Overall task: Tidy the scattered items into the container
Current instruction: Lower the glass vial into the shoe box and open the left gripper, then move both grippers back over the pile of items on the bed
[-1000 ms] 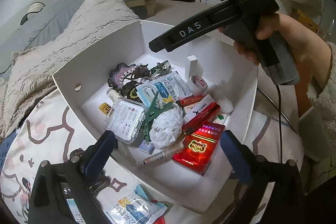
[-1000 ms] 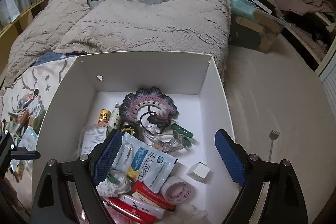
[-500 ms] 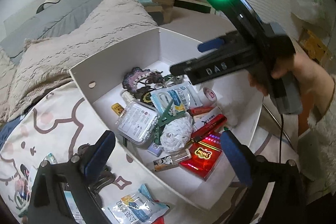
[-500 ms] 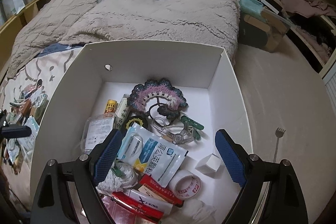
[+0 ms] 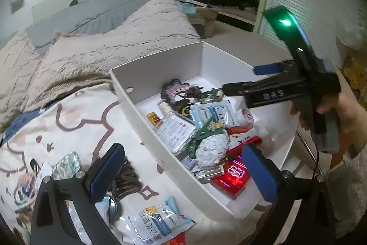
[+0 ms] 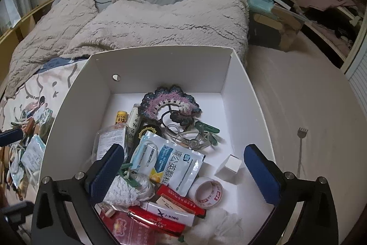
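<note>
Right gripper [image 6: 181,167] hangs over the white box [image 6: 160,66], its jaws opening with nothing between them; left gripper [image 5: 181,167] sits spread and empty at the box's near wall. Scattered items, including a blue sachet [image 5: 158,224] and dark cord [image 5: 125,180], lie outside that wall. Reaching for them risks nudging the box or snagging the cord.

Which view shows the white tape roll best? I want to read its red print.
The right wrist view: the tape roll lies whole and unobstructed on the box floor, its open core and red lettering facing the camera. In the left wrist view only part of it shows, small, behind the right gripper.
</note>
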The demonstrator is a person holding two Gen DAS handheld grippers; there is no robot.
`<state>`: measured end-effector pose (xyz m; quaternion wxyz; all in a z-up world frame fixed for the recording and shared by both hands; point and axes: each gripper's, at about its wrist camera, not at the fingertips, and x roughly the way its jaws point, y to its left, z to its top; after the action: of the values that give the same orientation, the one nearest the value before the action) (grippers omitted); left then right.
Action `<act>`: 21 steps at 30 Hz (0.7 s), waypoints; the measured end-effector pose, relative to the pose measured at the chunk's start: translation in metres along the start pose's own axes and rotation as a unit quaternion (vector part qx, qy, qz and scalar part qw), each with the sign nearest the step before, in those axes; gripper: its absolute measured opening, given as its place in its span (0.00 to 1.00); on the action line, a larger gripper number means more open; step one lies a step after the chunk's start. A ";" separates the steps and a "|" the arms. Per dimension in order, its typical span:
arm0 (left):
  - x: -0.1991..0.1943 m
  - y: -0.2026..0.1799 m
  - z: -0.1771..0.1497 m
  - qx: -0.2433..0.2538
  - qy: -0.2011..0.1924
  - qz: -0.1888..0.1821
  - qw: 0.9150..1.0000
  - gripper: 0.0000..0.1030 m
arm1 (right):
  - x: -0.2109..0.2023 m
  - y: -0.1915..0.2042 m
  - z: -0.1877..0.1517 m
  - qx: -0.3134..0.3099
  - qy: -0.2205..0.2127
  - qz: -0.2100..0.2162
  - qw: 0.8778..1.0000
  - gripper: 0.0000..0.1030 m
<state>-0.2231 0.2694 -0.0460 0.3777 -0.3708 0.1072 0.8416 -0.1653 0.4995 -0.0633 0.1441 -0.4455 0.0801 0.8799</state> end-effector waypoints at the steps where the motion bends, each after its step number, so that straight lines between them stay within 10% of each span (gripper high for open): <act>1: -0.001 0.002 0.000 -0.007 0.001 0.001 1.000 1.00 | -0.003 0.000 -0.001 0.003 -0.004 -0.001 1.000 1.00; 21: -0.061 0.060 -0.022 -0.072 -0.036 0.076 0.994 1.00 | -0.050 0.069 -0.004 -0.020 -0.071 0.031 0.997 1.00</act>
<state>-0.2269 0.1837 -0.0245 0.2881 -0.3574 0.0603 0.8864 -0.1567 0.4242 -0.0244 0.1132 -0.3820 0.0656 0.9148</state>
